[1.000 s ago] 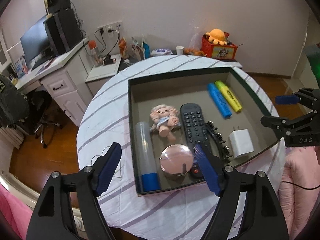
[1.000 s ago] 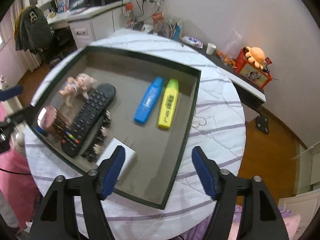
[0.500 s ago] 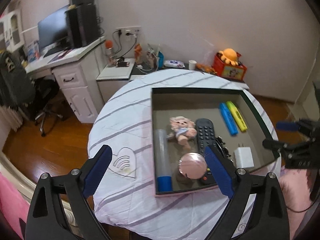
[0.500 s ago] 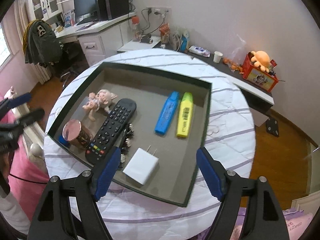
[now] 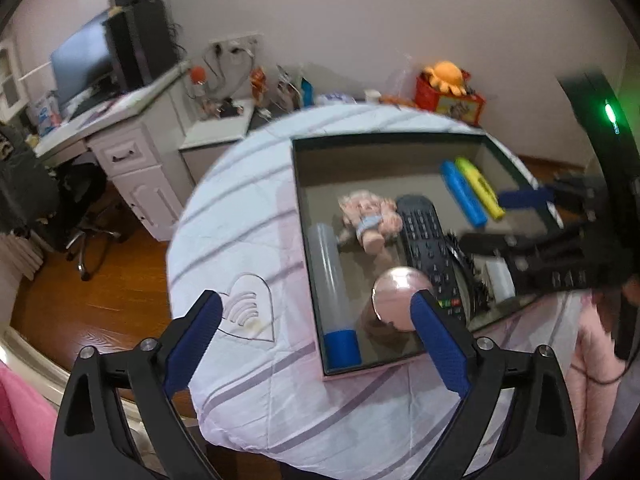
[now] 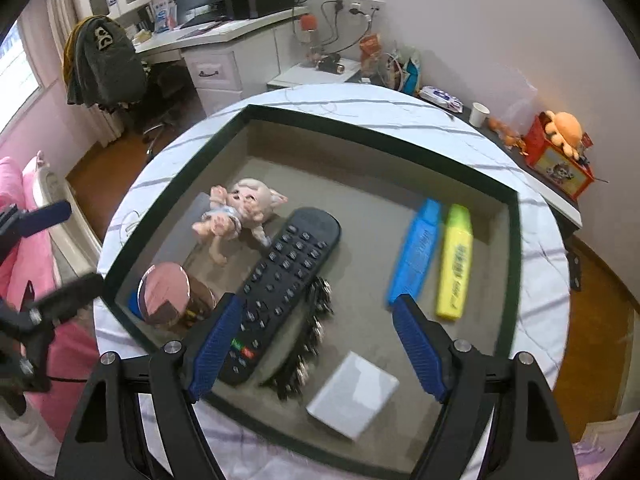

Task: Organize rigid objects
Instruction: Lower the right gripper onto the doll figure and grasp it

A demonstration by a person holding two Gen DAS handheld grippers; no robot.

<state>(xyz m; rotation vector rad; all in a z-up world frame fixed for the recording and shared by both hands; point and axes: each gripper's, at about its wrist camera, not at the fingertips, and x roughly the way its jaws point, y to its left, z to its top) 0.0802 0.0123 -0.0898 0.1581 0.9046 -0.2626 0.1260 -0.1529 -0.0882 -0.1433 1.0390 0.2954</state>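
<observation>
Jaws of both grippers spread wide, gripping nothing. Left gripper [image 5: 316,338] hovering over the near edge of a round table draped in a white cloth with grey stripes [image 5: 240,216], its right blue finger [image 5: 438,344] overlapping a round pink-lidded jar [image 5: 400,296] in view, though contact impossible to judge. Right gripper [image 6: 316,344] poised above a shallow dark-green tray with a grey floor [image 6: 360,184], reaching in from the tray's right side in the left wrist view.

Inside the tray, lying well apart from the left jaws: a clear plastic tube with a blue cap [image 5: 334,292] along the left wall, a small pink doll in a pale blue dress [image 5: 370,218] beside it, a black remote control [image 6: 280,292] next to the doll. Between the right jaws in view: a black spiky hair clip [image 6: 308,344] just beside the remote, and a white square charger block [image 6: 352,396] nearer the tray's front rim. Further right, a blue highlighter [image 6: 416,252] and a yellow highlighter [image 6: 454,268] lying side by side, almost touching.
</observation>
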